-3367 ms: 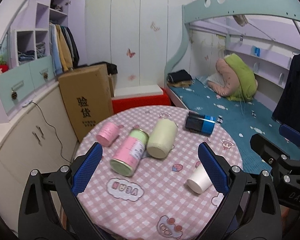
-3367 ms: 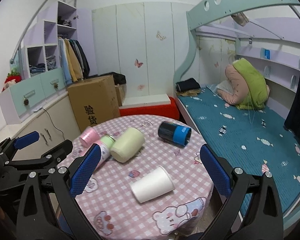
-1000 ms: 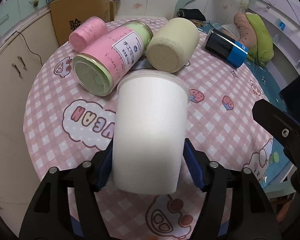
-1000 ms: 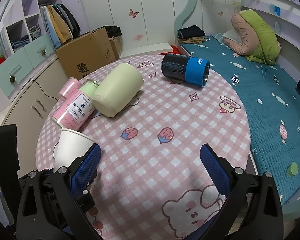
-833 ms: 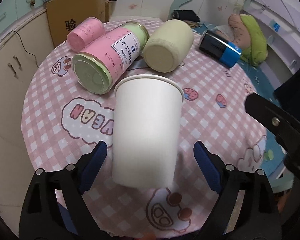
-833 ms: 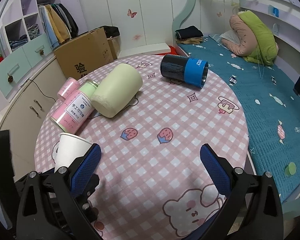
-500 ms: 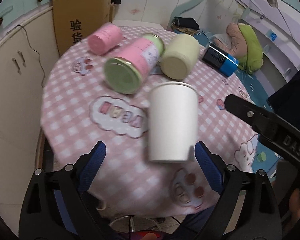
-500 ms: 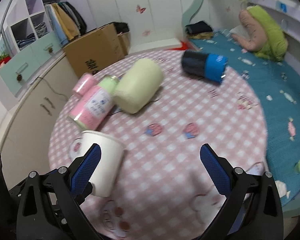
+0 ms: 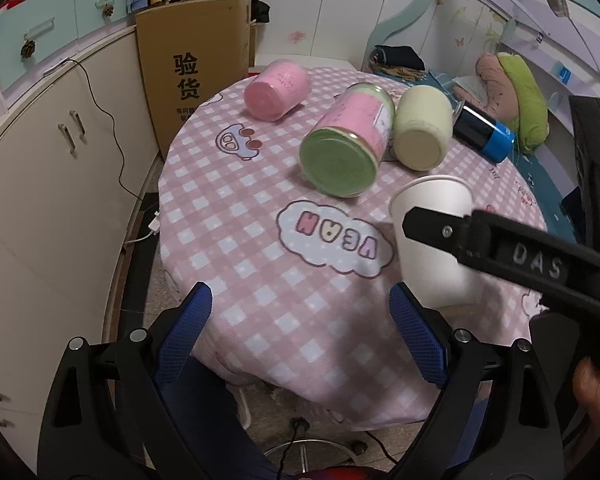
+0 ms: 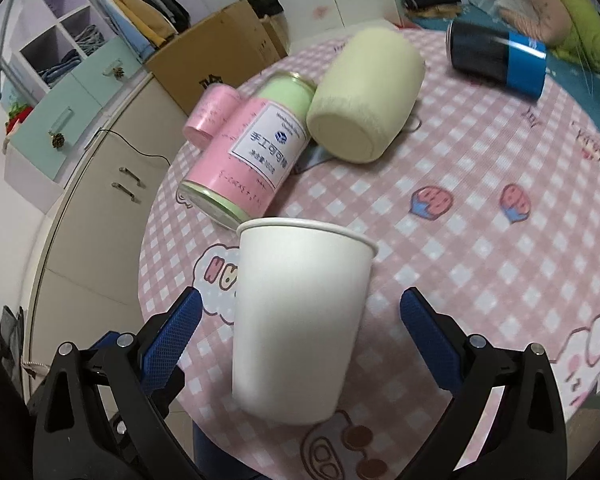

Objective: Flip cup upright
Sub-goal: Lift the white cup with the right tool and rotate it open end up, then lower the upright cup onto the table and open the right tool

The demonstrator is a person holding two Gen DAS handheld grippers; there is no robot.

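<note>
A white paper cup [image 10: 300, 320] stands upright, mouth up, near the front edge of the round pink checked table [image 10: 480, 248]. In the right wrist view my right gripper [image 10: 300, 332] is open with the cup between its blue pads, neither pad touching it. In the left wrist view the cup [image 9: 432, 232] sits at right, partly hidden by the right gripper's black arm [image 9: 520, 256]. My left gripper [image 9: 300, 332] is open and empty, off the table's front left edge.
Lying on their sides on the table: a pink tin with a green lid [image 9: 348, 140], a small pink can [image 9: 276, 88], a cream cylinder [image 9: 420, 128] and a dark blue can [image 9: 484, 132]. A cardboard box [image 9: 196, 60] and cabinets [image 9: 40, 152] stand at left, a bed [image 10: 580, 40] at right.
My left gripper opened, let go of the cup and pulled back to the left. The cup now stands on the table. My right gripper moved in around it.
</note>
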